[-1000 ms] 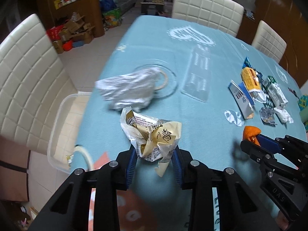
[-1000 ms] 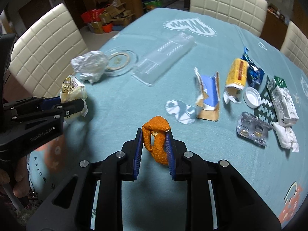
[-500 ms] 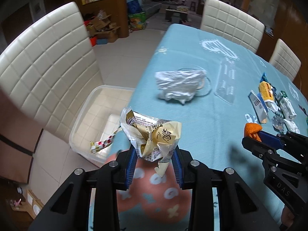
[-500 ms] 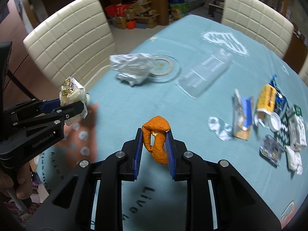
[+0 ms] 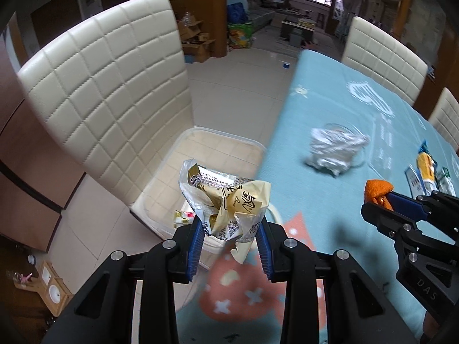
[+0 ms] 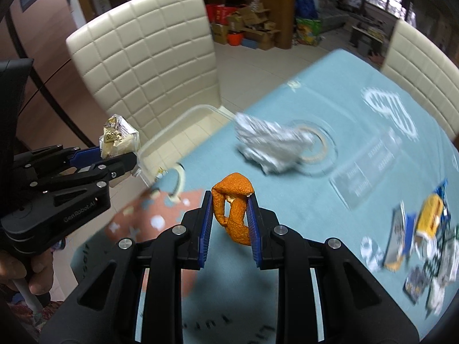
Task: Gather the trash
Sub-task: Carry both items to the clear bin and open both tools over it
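While you carry both pieces of trash toward the bin, each claw is clamped on its load: your left gripper (image 5: 229, 238) is closed on the crumpled snack wrapper (image 5: 225, 202), and your right gripper (image 6: 229, 215) is pressed together on the curled orange peel (image 6: 233, 207). You are in the transport step, between picking up and dropping. From the left wrist view, the clear plastic bin (image 5: 218, 140) stands on the floor beside the table (image 5: 330, 109), in front of the cream chair (image 5: 114, 91), and the wrapper hangs about over its near edge, with some scraps already lying inside. The peel is not there yet; it is above the teal tablecloth, near the corner of the table. I think the next move asks you to bring the wrapper clearly over the opening before you release it, then bring the peel across the table edge to the same place. More trash waits on the table: a crumpled silver foil bag (image 6: 269, 146) and several packets (image 6: 424, 229) at the far right side.
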Available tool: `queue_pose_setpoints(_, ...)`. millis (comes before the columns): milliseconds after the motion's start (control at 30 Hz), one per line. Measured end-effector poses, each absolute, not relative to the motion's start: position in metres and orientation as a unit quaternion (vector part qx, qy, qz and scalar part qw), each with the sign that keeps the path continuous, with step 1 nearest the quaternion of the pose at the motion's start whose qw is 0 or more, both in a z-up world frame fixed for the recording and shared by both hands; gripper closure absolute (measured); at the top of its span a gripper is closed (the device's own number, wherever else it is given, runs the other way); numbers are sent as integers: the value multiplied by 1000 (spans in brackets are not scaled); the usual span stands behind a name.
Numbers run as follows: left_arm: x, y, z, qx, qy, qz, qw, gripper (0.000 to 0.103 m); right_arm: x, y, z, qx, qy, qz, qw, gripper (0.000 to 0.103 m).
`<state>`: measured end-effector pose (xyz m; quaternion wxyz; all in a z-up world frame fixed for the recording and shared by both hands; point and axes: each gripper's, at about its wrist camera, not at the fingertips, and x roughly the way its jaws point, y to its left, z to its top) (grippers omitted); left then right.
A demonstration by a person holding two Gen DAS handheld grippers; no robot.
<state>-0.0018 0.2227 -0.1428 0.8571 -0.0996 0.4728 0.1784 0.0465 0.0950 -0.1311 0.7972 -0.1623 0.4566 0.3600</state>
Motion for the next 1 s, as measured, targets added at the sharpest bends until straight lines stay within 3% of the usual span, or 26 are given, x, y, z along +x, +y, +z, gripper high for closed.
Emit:
queue_pose_setpoints(467, 27, 281, -136, -88, 450, 227, 859, 68, 76, 171, -113, -177, 419, 409, 792, 77)
queue_pose_setpoints(533, 33, 286, -135, -90, 448, 224, 861, 60, 78, 176, -113, -180, 414, 411, 792, 77)
queue_pose_setpoints(600, 36, 289, -135, -97, 445, 227, 861, 35, 81, 181, -114, -185, 412, 413, 791, 77)
queue_pose_setpoints(667, 38, 294, -135, -109, 438, 237, 860, 24, 85, 184, -117, -188, 414, 413, 789, 76)
queue_pose_setpoints(1000, 34, 317, -144, -106, 440, 286, 845, 22, 97, 207, -124, -190, 416, 424, 782, 75)
